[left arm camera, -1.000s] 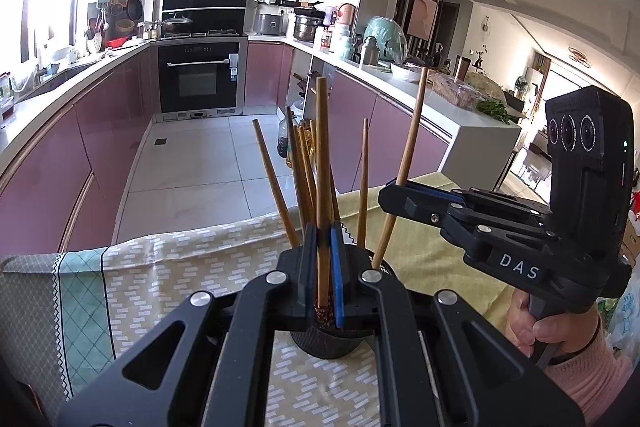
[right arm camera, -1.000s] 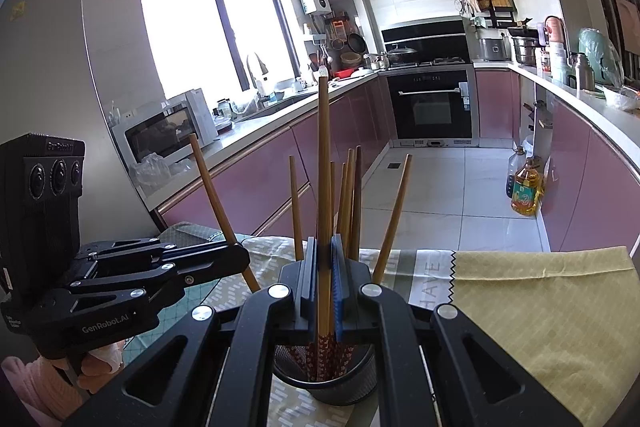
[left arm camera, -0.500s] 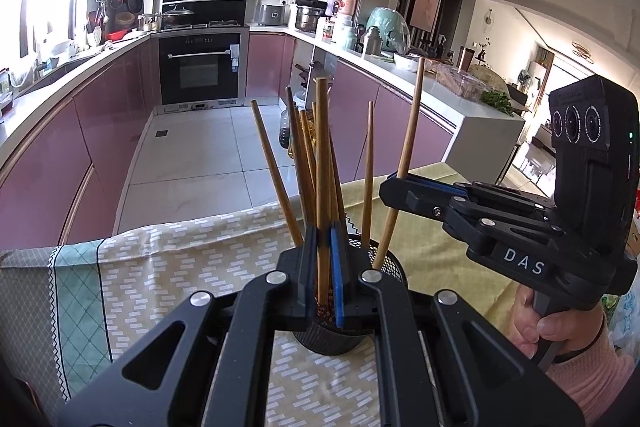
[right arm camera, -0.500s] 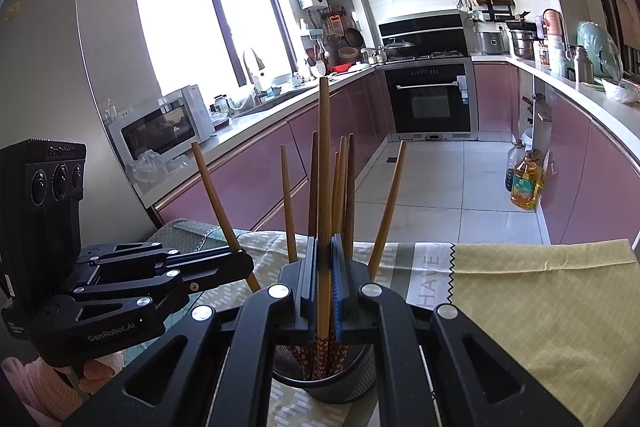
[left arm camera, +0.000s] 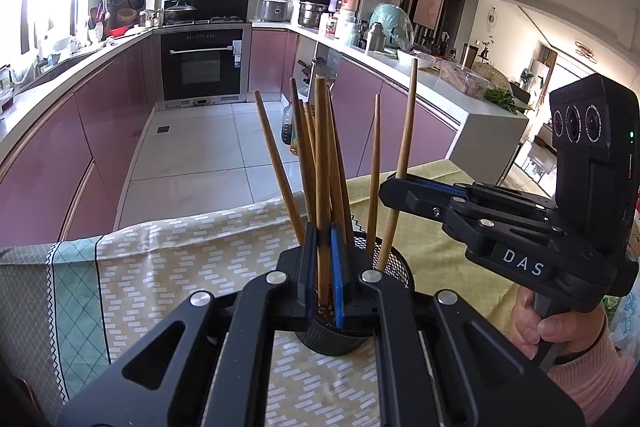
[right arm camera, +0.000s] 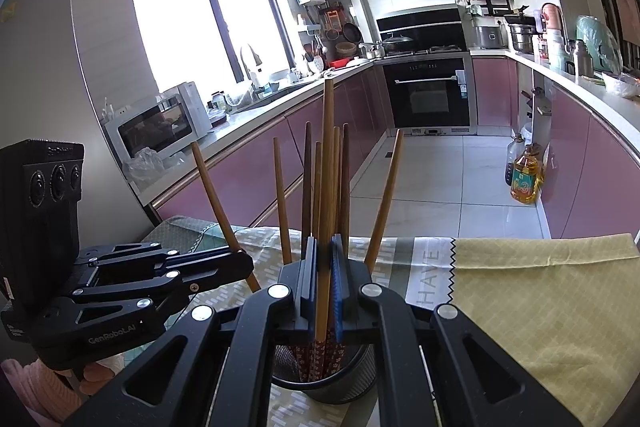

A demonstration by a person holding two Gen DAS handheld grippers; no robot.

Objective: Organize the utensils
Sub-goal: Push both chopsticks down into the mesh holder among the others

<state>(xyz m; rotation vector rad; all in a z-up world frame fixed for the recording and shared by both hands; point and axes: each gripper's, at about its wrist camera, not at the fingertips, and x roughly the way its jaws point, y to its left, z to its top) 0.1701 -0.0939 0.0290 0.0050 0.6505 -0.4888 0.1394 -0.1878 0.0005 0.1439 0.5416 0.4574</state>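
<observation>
A black mesh holder [left arm camera: 394, 267] [right arm camera: 344, 383] stands on the table and holds several wooden chopsticks. My left gripper [left arm camera: 323, 267] is shut on one upright chopstick [left arm camera: 322, 163] just above the holder's rim. My right gripper [right arm camera: 325, 287] is shut on another chopstick [right arm camera: 327, 163] over the same holder. In the left wrist view the right gripper [left arm camera: 390, 185] holds its chopstick [left arm camera: 406, 131]. In the right wrist view the left gripper [right arm camera: 242, 259] holds its chopstick [right arm camera: 214, 187]. Patterned chopstick ends [right arm camera: 320, 355] sit inside the holder.
Patterned cloths cover the table: a beige brick-print one [left arm camera: 180, 267] and a yellow one [right arm camera: 540, 307]. Beyond the table edge are the tiled kitchen floor, pink cabinets, an oven [left arm camera: 202, 67] and oil bottles [right arm camera: 526, 179] on the floor.
Both grippers have moved down a little with their chopsticks, whose lower ends now reach deeper into the holder. Both stay shut.
</observation>
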